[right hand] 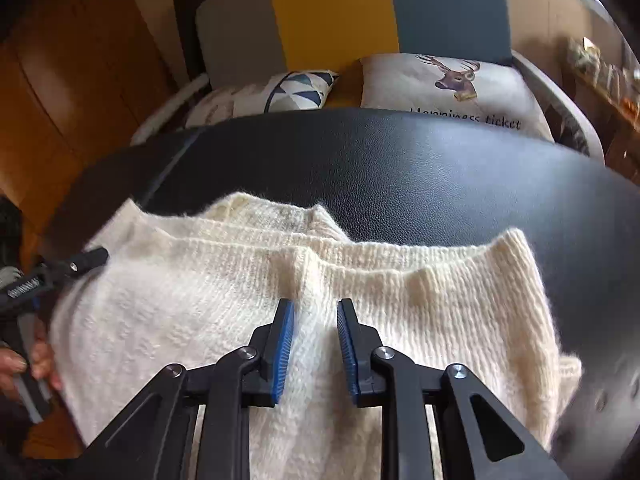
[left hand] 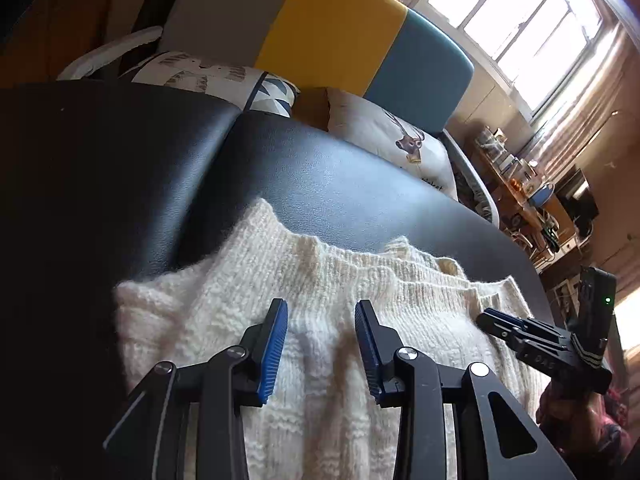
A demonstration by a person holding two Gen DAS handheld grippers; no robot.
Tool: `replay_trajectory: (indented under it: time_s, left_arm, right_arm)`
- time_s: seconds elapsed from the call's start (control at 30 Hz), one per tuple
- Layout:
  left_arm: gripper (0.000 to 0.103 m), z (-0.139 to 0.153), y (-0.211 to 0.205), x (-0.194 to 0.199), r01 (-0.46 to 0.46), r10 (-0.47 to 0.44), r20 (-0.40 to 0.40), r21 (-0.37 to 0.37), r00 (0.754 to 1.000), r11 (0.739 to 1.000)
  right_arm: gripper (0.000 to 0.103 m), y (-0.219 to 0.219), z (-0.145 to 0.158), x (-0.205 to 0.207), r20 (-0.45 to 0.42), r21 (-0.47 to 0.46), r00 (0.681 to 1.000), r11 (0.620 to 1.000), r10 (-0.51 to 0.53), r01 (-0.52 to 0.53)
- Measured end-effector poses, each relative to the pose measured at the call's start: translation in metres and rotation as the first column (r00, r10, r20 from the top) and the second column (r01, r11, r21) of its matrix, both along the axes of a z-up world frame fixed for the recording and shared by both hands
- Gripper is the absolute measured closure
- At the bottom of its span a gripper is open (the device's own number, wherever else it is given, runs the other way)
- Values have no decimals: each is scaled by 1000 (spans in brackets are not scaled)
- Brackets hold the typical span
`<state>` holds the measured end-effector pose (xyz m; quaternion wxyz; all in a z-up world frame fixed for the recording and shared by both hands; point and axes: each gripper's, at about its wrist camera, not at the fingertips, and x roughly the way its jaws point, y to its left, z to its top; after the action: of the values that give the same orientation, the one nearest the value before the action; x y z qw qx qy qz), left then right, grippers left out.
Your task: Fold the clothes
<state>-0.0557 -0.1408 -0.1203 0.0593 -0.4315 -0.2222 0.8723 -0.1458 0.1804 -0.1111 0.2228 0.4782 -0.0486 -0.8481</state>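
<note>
A cream knitted sweater (left hand: 224,280) (right hand: 420,312) lies folded in layers on a black leather surface (left hand: 320,176) (right hand: 400,168). My left gripper (left hand: 321,307) hovers over the sweater's middle, its blue pads apart and nothing pinched between them. My right gripper (right hand: 316,305) is also open, just behind a small raised ridge of knit near the folded edge. In the left wrist view the right gripper (left hand: 494,317) rests at the sweater's right edge. The right wrist view shows the left gripper (right hand: 90,258) at the sweater's left edge, with a hand (right hand: 24,360) on its handle.
Behind the leather surface lie a deer-print pillow (right hand: 448,80) and a triangle-pattern pillow (right hand: 304,90) against a grey, yellow and teal backrest (left hand: 332,28). A cluttered desk (left hand: 532,188) and bright window (left hand: 520,20) stand to the right, wooden cabinets (right hand: 72,80) to the left.
</note>
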Motion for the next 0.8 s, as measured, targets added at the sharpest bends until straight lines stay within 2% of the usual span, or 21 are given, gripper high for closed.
replay_trajectory:
  time_s: [0.1,0.2,0.33,0.4,0.47,0.53,0.6,0.67,0.7,0.8]
  left_arm:
    - [67,2,-7,18,1,-1,7,-32,1000,999]
    - [67,-2,-4,24,37,-35,17,-105,999,994]
    - [67,-3,-2,26,76,-77,-4,-150,997,986]
    - [67,-5,-5,26,96,-101,-20,-163,995,982]
    - [65,0,-8,20,96,-97,-1,-174,995,980]
    - [65,7,-11,15,90,-86,27,-190,996,978]
    - [68,23,-6,19,89,-90,5,-207,996,974]
    - [66,39,13,24,173,-177,-20,-115,984,978]
    - [65,45,29,25,228,-230,-29,-79,973,971]
    - [65,54,96,21,400,-402,-37,-40,915,916]
  right_arm:
    - [77,52,11,22,39,-142,999,989,-35,41]
    - [76,102,2,50,123,-265,992,962,-40,72]
    - [76,128,-35,100,273,-232,962,969,-22,88]
    - [78,141,-39,123,263,-293,964,949,-35,114]
    - [76,156,-34,141,272,-372,961,915,-55,157]
    - [74,171,-24,161,246,-433,968,889,-44,151]
    - [69,188,-17,175,225,-448,974,884,-31,132]
    - [68,204,-16,181,218,-437,975,890,-33,128]
    - [68,210,-17,179,222,-434,975,892,-33,129]
    - [65,226,-24,165,212,-461,977,880,-18,116]
